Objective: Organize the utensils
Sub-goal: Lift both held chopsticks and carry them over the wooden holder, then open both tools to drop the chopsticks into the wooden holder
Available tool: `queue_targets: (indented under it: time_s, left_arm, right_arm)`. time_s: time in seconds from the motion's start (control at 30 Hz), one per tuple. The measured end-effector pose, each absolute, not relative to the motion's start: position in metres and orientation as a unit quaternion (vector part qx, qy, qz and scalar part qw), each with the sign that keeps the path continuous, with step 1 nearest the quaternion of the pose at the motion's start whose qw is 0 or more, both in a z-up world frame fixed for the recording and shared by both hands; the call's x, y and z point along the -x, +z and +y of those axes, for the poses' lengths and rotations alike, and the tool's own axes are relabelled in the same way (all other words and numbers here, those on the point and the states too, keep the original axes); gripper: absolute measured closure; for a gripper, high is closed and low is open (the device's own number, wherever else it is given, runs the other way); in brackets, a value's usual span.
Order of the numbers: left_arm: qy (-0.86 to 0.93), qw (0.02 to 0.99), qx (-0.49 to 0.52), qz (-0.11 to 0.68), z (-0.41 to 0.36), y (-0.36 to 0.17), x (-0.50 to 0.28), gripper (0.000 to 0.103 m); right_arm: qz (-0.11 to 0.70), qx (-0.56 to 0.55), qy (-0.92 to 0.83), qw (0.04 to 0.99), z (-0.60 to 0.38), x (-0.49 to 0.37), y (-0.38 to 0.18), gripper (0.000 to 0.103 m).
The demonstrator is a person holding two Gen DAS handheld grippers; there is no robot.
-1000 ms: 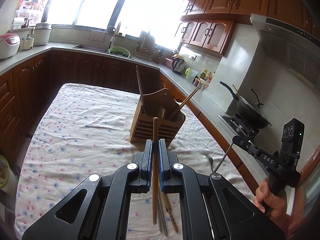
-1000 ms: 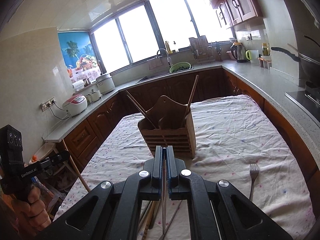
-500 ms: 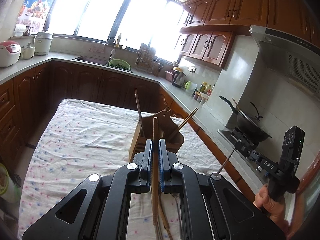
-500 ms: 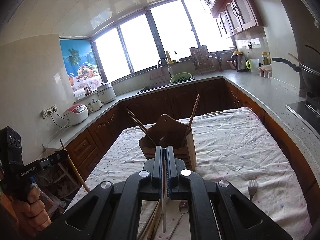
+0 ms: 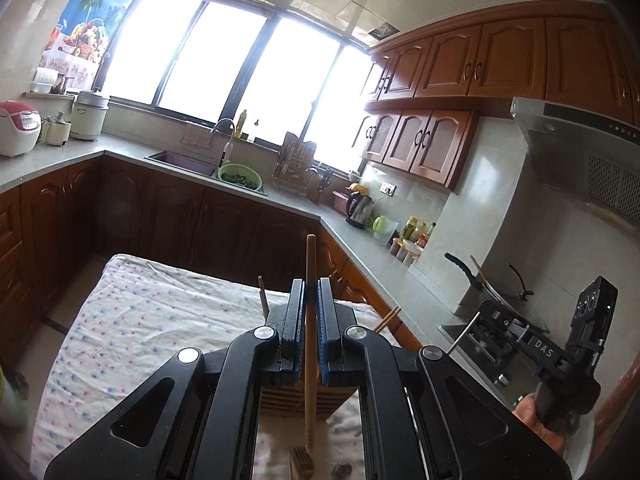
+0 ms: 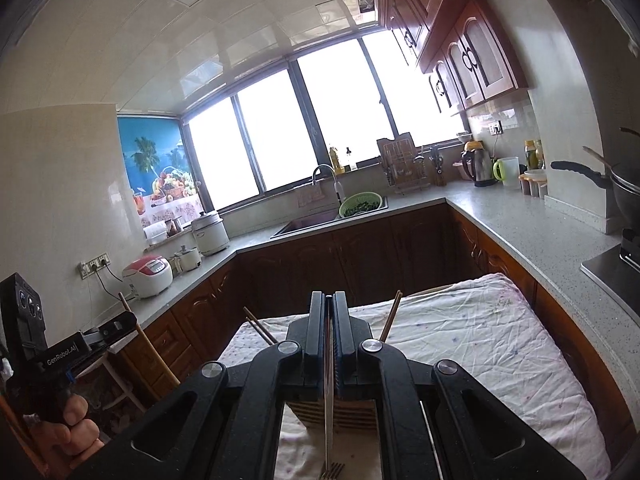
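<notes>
My left gripper [image 5: 309,286] is shut on a wooden chopstick [image 5: 310,264] that stands upright through the jaws, above the table. My right gripper [image 6: 329,300] is shut on a thin metal utensil [image 6: 328,412], its shaft hanging down between the fingers. The slatted wooden utensil holder [image 5: 280,400] is mostly hidden behind each gripper; it also shows in the right wrist view [image 6: 352,414]. Two chopsticks [image 6: 390,318] stick out of it. A fork [image 5: 301,462] lies on the cloth below; fork tines [image 6: 333,470] show in the right wrist view too.
The table has a dotted white cloth [image 5: 132,320]. Counters with a sink [image 6: 316,220], a kettle [image 6: 478,166] and a wok [image 5: 496,284] on the stove surround it. The other gripper shows at the right [image 5: 560,344] and at the left [image 6: 44,344].
Both grippers have lifted and tilted upward with their utensils, so the holder has dropped behind the fingers and more of the windows and ceiling shows.
</notes>
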State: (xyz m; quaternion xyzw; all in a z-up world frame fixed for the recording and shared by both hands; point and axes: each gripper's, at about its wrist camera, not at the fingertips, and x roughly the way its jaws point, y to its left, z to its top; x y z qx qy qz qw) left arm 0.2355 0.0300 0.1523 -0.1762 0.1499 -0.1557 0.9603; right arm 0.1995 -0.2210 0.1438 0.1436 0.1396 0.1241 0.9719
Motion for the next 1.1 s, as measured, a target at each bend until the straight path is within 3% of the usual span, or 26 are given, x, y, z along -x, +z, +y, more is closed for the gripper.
queue_targets:
  time_s: [0.33,1.1]
  left_arm:
    - [-0.113,0.970,0.188,0.102,0.025,0.164,-0.295,0.098]
    - [-0.079,0.961,0.202,0.173,-0.002,0.048,-0.357,0.098]
  right_arm:
    - [0.101,-0.170,0.094,0.976,-0.234,-0.252,0.161,0.100]
    - [0.156,-0.204,0.068,0.964,-0.236,-0.306,0.065,0.099]
